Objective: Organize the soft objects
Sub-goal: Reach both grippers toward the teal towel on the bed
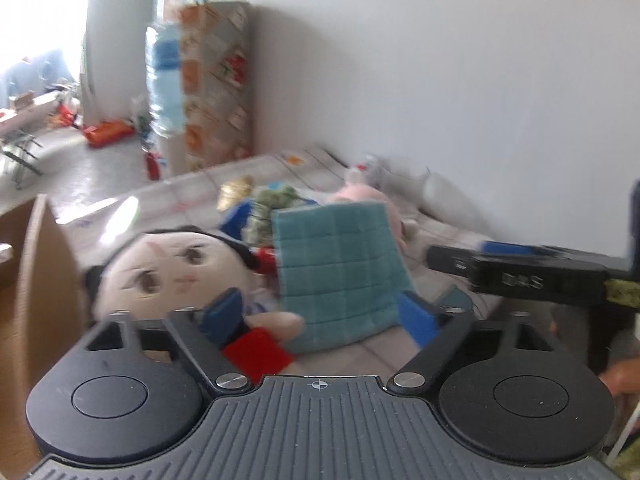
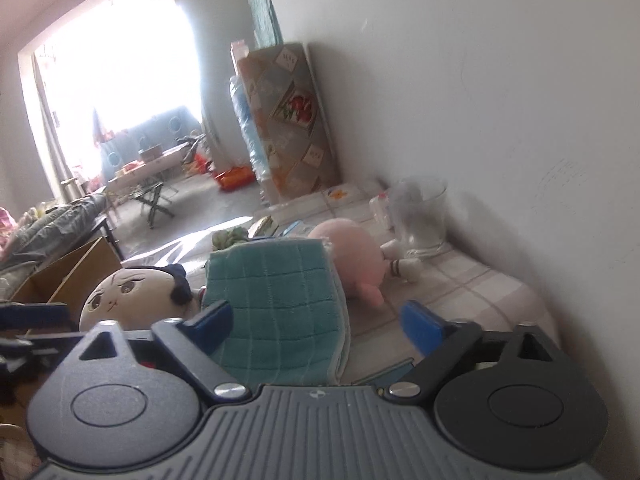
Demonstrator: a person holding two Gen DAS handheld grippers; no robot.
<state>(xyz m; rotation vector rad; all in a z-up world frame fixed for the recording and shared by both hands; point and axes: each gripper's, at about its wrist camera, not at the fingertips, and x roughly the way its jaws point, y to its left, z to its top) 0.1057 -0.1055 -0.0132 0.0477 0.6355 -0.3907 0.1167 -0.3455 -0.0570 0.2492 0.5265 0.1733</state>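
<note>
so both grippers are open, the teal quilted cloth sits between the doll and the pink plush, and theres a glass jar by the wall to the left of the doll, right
Not quite: the glass jar stands by the wall on the right, beyond the pink plush, not left of the doll; the right wrist view shows this. The rest holds: the left gripper and right gripper are open, with the teal quilted cloth between doll and plush.

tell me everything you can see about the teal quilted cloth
The teal quilted cloth looks like soft microfibre stitched into a grid of squares, folded into layers with paler edges showing along its right side. It stands propped up on the checked bed cover, between the round-faced doll and the pink plush. It sits between the open tongs of both grippers; neither grips it.
</note>
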